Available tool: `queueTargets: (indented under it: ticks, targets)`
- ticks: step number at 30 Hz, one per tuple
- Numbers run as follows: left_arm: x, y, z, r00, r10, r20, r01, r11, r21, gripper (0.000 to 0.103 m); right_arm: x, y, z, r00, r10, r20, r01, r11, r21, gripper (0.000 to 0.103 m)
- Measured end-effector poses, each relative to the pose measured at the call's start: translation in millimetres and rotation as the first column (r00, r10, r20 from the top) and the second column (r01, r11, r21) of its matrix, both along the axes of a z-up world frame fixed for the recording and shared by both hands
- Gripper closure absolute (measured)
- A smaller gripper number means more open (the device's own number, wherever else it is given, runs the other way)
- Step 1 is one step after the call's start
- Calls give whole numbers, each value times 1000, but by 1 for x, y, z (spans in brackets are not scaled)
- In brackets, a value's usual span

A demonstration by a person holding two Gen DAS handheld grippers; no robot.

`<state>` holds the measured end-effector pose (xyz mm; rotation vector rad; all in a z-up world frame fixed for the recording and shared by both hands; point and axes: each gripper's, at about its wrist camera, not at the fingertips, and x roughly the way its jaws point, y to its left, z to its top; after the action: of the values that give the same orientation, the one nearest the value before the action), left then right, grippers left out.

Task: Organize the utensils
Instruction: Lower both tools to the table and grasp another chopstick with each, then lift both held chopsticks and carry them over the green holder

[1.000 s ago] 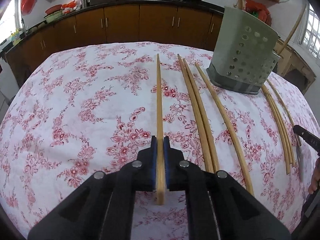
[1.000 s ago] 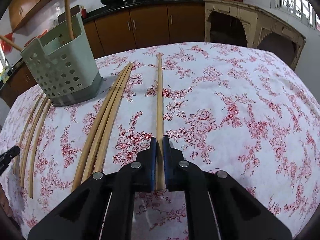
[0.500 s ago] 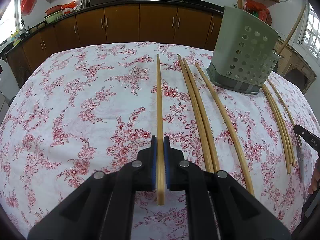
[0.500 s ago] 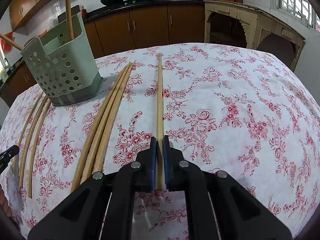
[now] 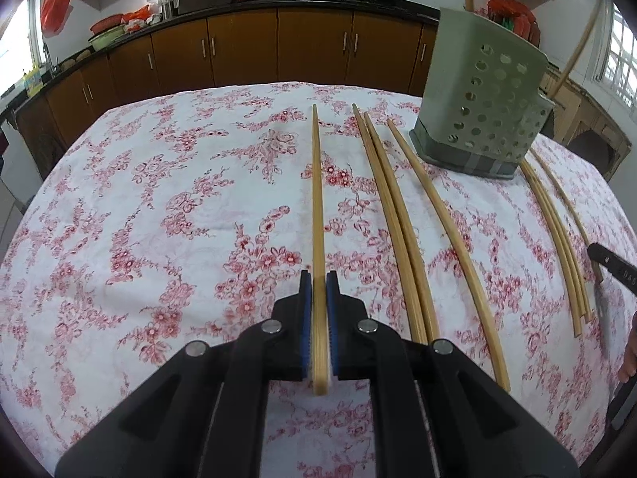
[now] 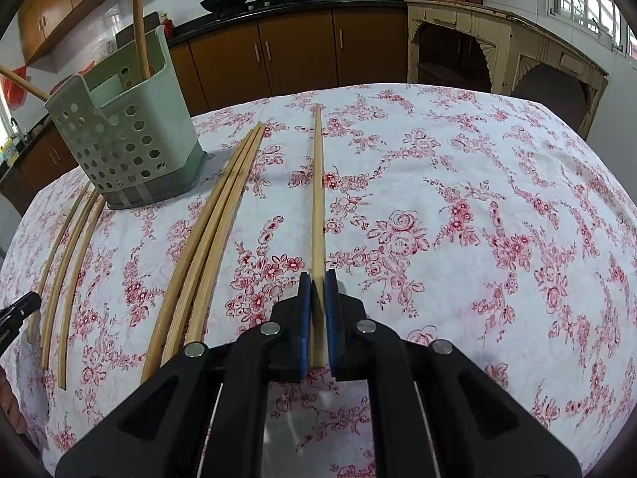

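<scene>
Tablecloth (image 5: 159, 199), white with a red rose print, covers a round table and fills both wrist views. Behind it runs a row of brown wooden kitchen cabinets (image 5: 239, 51) under a dark counter. On the cloth stands a pale green perforated plastic utensil holder (image 5: 483, 107) on a grey base, upright, with two long bamboo sticks leaning out of its top.

Loose bamboo chopsticks lie flat on the cloth in two groups. Three long pale chopsticks (image 6: 207, 239) lie side by side between the holder and the right gripper. Three thinner chopsticks (image 6: 65, 263) lie on the holder's other side, starting just beside its base.

The left gripper (image 5: 318, 294), black with blue pads, is closed on a single straight bamboo chopstick (image 5: 317, 199). The stick runs lengthwise between the two pads, its near end poking out just behind them and the rest reaching away over the cloth.

The right gripper (image 6: 317, 290), of the same build, is likewise closed on its own bamboo chopstick (image 6: 317, 183), clamped near the near end, lengthwise between the pads.
</scene>
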<state>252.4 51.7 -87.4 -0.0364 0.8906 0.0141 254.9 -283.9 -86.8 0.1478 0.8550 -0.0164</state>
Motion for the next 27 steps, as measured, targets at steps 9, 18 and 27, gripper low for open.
queueTargets:
  ticks: [9, 18, 27]
  targets:
    - [-8, -3, 0, 1000, -3, -1, 3, 1000, 14, 95, -9, 0, 0, 1000, 5, -2, -5, 1000, 6, 95]
    - [-17, 4, 6, 999, -27, -23, 27, 999, 18, 96, -23, -3, 11, 1000, 8, 23, -8, 1000, 2, 96]
    - [-35, 20, 54, 995, -46, 87, 44, 999, 26, 96, -46, -17, 63, 986, -1, 166, 7, 999, -35, 96]
